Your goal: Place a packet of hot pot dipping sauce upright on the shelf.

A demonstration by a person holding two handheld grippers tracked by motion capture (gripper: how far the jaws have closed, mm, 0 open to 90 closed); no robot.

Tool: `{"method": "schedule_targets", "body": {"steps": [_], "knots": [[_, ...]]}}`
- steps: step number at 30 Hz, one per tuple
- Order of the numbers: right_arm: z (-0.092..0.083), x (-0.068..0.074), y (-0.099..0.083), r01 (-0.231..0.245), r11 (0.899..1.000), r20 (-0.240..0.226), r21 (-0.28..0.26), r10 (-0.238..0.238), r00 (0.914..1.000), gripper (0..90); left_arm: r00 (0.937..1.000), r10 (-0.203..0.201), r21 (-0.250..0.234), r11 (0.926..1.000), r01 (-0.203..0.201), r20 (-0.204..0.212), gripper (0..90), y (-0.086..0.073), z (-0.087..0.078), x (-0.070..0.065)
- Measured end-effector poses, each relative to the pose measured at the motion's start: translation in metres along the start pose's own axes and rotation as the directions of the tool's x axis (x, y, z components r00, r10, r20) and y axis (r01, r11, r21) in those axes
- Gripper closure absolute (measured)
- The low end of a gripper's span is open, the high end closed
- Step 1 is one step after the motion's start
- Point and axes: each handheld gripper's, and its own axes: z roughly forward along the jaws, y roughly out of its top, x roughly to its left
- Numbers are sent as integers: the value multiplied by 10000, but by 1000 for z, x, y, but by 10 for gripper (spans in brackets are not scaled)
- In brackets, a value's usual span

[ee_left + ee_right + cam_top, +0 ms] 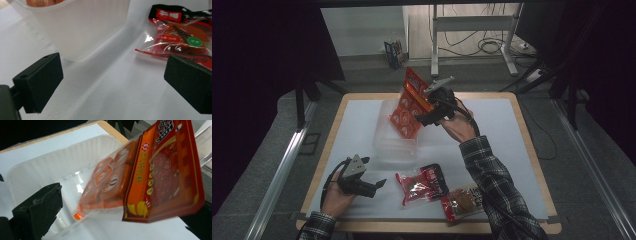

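An orange-red snack bag [408,102] stands tilted with its lower end inside a clear plastic tub [394,142] at mid-table. My right gripper [422,108] is at the bag's right side, open. In the right gripper view the bag [150,177] sits between the jaws, well apart from the left pad [42,207] and covering the right one. My left gripper [374,186] rests low at the front left, open with nothing in it. In the left gripper view its jaws [115,82] frame bare white sheet, with the tub [80,30] ahead.
A red-and-black snack packet [422,184] lies at the front centre and is also in the left gripper view [180,32]. A brown-and-red packet [464,200] lies beside it under the right sleeve. The white sheet [502,130] covers the wooden table.
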Motion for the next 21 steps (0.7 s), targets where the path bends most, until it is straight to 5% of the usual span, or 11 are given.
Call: {"method": "schedule_targets", "body": {"steps": [9, 21], "knots": [[-8, 8, -16, -95, 9998, -150, -162, 92, 9998, 0, 9986, -421, 61, 9991, 419, 332, 22, 3, 2, -2], [-23, 26, -40, 101, 9990, -396, -442, -119, 9991, 0, 9962, -435, -153, 9989, 448, 758, 23, 10, 1, -10]]}}
